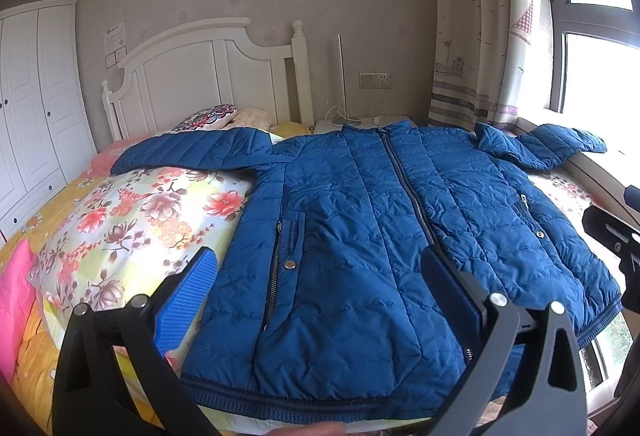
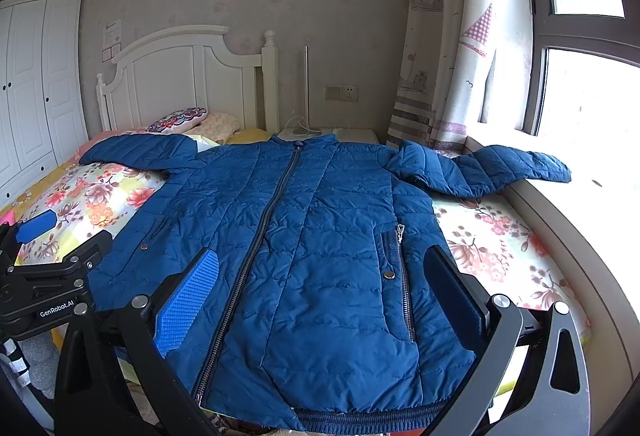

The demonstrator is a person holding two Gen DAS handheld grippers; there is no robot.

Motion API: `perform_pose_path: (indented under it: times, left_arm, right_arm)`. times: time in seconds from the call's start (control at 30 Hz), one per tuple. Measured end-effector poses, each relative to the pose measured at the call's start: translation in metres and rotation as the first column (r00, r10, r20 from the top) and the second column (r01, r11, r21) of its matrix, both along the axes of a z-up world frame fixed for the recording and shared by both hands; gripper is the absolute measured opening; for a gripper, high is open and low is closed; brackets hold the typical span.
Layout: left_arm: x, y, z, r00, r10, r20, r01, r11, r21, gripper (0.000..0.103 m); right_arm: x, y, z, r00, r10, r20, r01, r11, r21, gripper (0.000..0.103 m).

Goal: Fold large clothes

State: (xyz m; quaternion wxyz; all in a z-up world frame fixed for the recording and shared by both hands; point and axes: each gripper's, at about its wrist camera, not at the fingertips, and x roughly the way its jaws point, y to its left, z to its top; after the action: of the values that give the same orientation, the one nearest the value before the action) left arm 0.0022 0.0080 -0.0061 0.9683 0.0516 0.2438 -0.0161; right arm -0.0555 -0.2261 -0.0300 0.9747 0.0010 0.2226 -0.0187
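Observation:
A blue quilted jacket lies flat and zipped on the floral bed, hem toward me, both sleeves spread outward. My left gripper hovers open above the jacket's lower left half, nothing between its blue pads. In the right wrist view the same jacket fills the centre, and my right gripper stands open over its lower right half. The left gripper also shows at that view's left edge. The jacket's right sleeve rests on the window sill.
The floral quilt covers the bed, with pillows by the white headboard. A white wardrobe stands at left. A nightstand, curtain and window lie at right. A pink cloth sits at the bed's left edge.

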Motion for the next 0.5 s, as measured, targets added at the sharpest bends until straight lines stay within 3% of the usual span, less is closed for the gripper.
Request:
perform_pose_path:
  times: [0.5]
  left_arm:
    - [0.0005, -0.0002, 0.0004, 1.0, 0.0, -0.003, 0.0, 1.0, 0.0, 0.101]
  right_arm:
    - [0.0001, -0.0005, -0.0019, 1.0, 0.001, -0.007, -0.001, 1.0, 0.007, 0.098]
